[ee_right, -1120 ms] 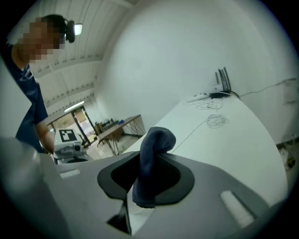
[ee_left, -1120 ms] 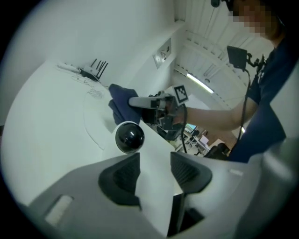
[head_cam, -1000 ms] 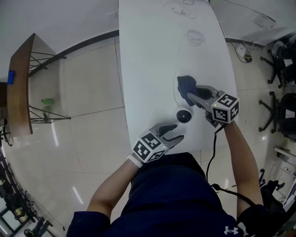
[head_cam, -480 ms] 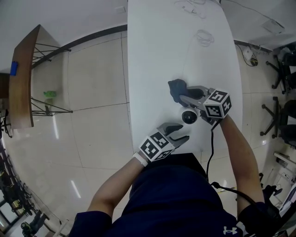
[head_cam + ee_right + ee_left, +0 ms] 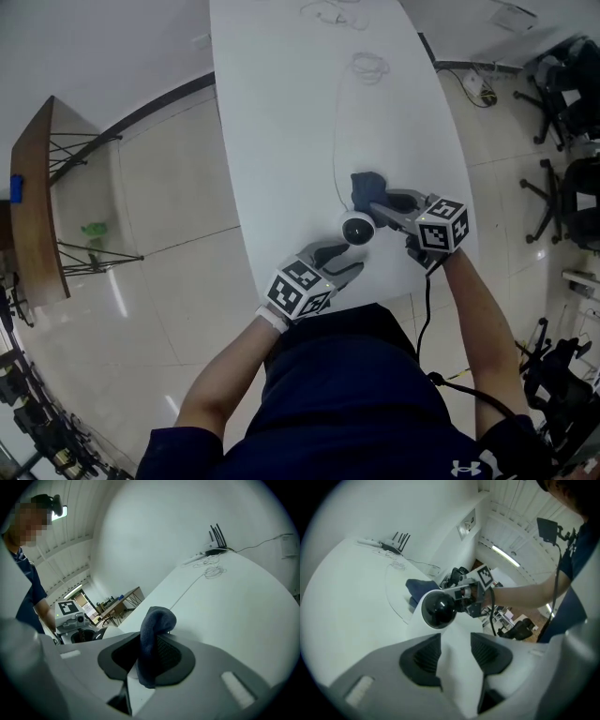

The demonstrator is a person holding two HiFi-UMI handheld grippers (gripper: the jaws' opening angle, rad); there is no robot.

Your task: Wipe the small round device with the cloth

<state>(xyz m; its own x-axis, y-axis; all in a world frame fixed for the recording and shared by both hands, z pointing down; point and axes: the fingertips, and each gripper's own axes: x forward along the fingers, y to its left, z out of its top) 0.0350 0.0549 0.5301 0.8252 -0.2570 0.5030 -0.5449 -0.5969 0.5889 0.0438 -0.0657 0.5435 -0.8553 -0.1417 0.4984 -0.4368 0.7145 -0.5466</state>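
Note:
The small round device (image 5: 357,228) is white with a black dome and sits near the front edge of the white table (image 5: 281,112). My left gripper (image 5: 343,257) reaches it from the front, and in the left gripper view the pads (image 5: 423,660) close on the device's (image 5: 438,609) white body. My right gripper (image 5: 380,206) is shut on a dark blue cloth (image 5: 366,187), whose bunched end (image 5: 157,625) sticks up between the jaws. The cloth hangs just behind and right of the device, and whether it touches the device I cannot tell.
A thin cable (image 5: 335,141) runs from the device up the table to a coil (image 5: 368,66) and a router (image 5: 213,545) at the far end. A wooden side table (image 5: 33,206) stands at the left, and office chairs (image 5: 562,187) at the right.
My right gripper has come down and nearer the device, bringing the cloth with it. The left gripper has stayed at the device.

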